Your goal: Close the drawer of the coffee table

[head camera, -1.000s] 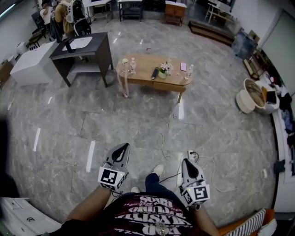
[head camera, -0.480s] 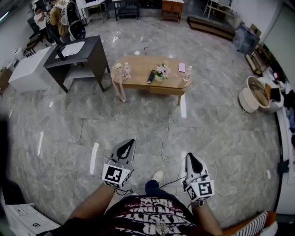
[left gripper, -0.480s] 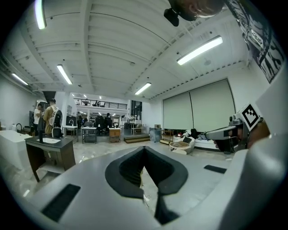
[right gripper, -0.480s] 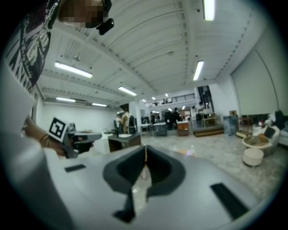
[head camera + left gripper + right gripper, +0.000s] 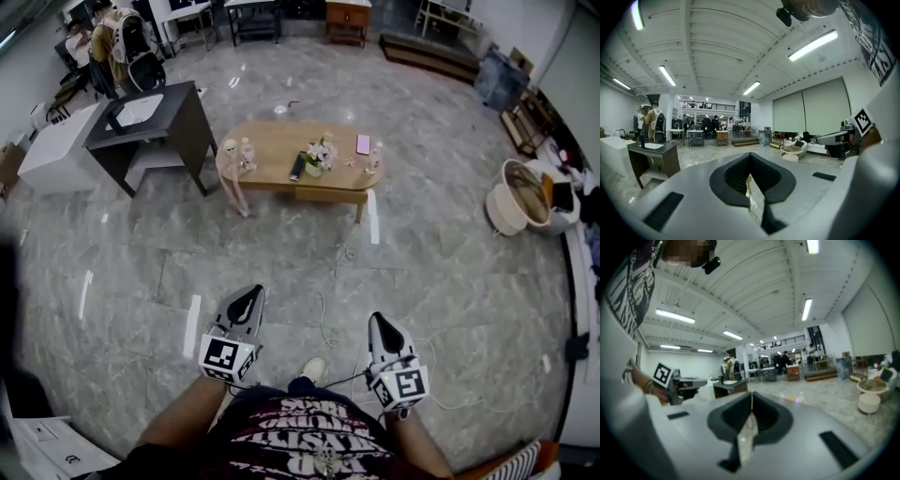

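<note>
The wooden coffee table (image 5: pixel 272 141) stands far ahead on the marble floor, its drawer (image 5: pixel 324 195) under the front edge near the right leg; I cannot tell from here how far out it stands. A remote, a flower pot, a pink phone and small bottles lie on top. My left gripper (image 5: pixel 249 294) and right gripper (image 5: pixel 376 322) are held low in front of the person's body, well short of the table, both shut and empty. In the left gripper view the left gripper (image 5: pixel 750 155) has its jaws together; the right gripper (image 5: pixel 751 395) looks the same in its own view.
A dark desk (image 5: pixel 192 98) and a white cabinet (image 5: pixel 54 142) stand left of the table. People (image 5: pixel 111 36) are at the back left. A cable (image 5: pixel 326 314) trails across the floor between me and the table. A round basket (image 5: pixel 514 195) sits at the right.
The person has walked toward the coffee table, which now sits a little nearer in the head view. Both grippers moved along with the body and stayed shut.
</note>
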The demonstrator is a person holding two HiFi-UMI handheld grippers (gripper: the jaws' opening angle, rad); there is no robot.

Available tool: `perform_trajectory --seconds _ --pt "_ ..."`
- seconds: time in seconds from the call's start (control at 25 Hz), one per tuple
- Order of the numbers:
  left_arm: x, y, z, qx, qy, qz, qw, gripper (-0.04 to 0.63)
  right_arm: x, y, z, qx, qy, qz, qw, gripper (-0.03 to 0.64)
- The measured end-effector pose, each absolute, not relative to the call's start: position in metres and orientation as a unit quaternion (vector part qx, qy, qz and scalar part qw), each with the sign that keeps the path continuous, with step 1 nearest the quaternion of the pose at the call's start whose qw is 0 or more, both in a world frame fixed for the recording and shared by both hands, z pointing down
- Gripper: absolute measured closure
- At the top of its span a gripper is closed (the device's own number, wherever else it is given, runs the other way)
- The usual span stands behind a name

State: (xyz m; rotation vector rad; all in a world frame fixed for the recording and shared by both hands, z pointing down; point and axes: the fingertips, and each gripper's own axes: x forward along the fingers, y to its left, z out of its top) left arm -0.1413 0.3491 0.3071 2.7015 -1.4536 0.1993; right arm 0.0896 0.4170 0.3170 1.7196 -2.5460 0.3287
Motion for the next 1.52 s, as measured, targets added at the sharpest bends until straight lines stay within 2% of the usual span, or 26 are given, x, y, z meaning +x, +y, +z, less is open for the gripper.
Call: perform_trajectory --seconds 0.84,1.52 --pt "-0.127 0.311 0.308 0.865 -0.497 0.060 0.031 0.572 0.120 0.375 0.331 0.551 -0.826 0.114 0.024 0.581" --pt "-0.112 0.216 0.329 0.876 -0.475 0.065 0.053 0.572 0.122 0.292 0.342 0.563 -0.815 0.129 0.046 0.581"
